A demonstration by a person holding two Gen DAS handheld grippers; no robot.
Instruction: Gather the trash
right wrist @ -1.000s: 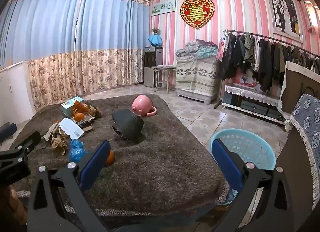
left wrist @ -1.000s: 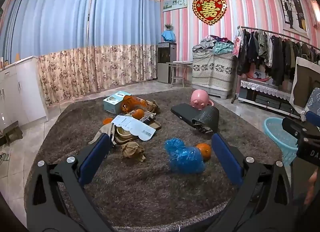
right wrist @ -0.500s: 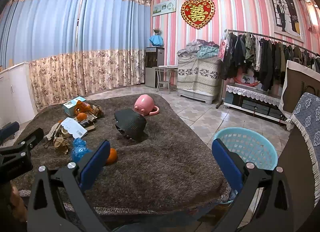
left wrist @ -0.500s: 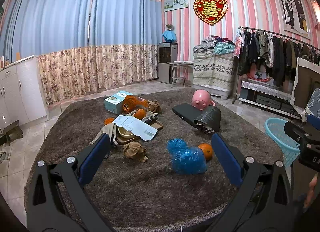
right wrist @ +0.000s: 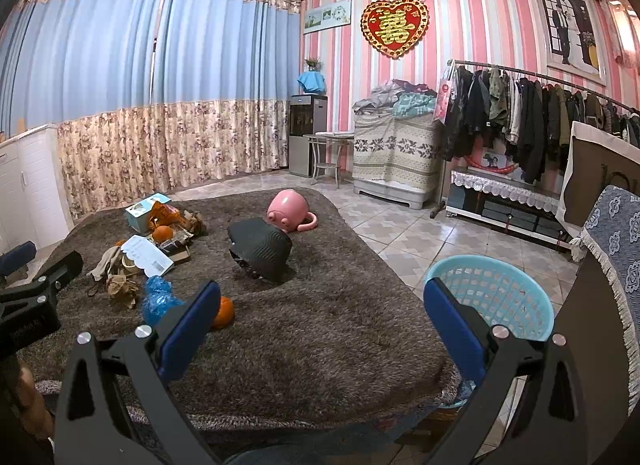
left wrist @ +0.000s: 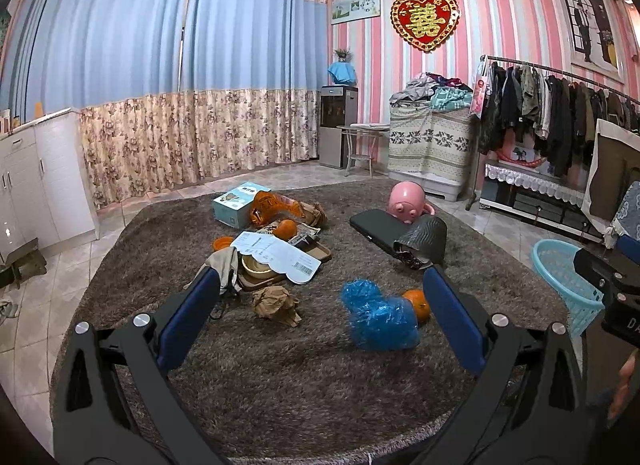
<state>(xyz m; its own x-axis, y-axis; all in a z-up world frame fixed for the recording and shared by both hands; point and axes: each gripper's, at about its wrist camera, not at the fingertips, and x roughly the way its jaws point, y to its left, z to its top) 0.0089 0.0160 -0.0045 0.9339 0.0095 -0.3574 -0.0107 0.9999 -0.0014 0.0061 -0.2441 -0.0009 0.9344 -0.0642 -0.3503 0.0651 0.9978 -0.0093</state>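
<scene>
- The left gripper (left wrist: 320,301) hangs above the near part of a shaggy brown rug (left wrist: 280,377), its blue-padded jaws spread wide and holding nothing.
- The right gripper (right wrist: 320,305) is likewise wide open and empty, held over the rug's near right edge.
- A crumpled blue plastic bag (left wrist: 378,317) lies on the rug between the left gripper's pads in that view, touching no pad; an orange (left wrist: 417,303) sits just beside it on its right.
- A crumpled brown paper ball (left wrist: 276,301) lies to the left of the bag, apart from it.
- Farther back sits a heap of litter: a white sheet with a barcode (left wrist: 276,255), a light blue box (left wrist: 240,204), orange wrappers and another orange fruit (left wrist: 285,228).
- A dark ribbed container (right wrist: 262,249) lies tipped on its side near the rug's middle, with a pink piggy-shaped mug (right wrist: 289,212) on its side just behind it.
- A light blue mesh basket (right wrist: 504,297) stands on the tiled floor off the rug's right edge, partly behind the right gripper's right pad.
</scene>
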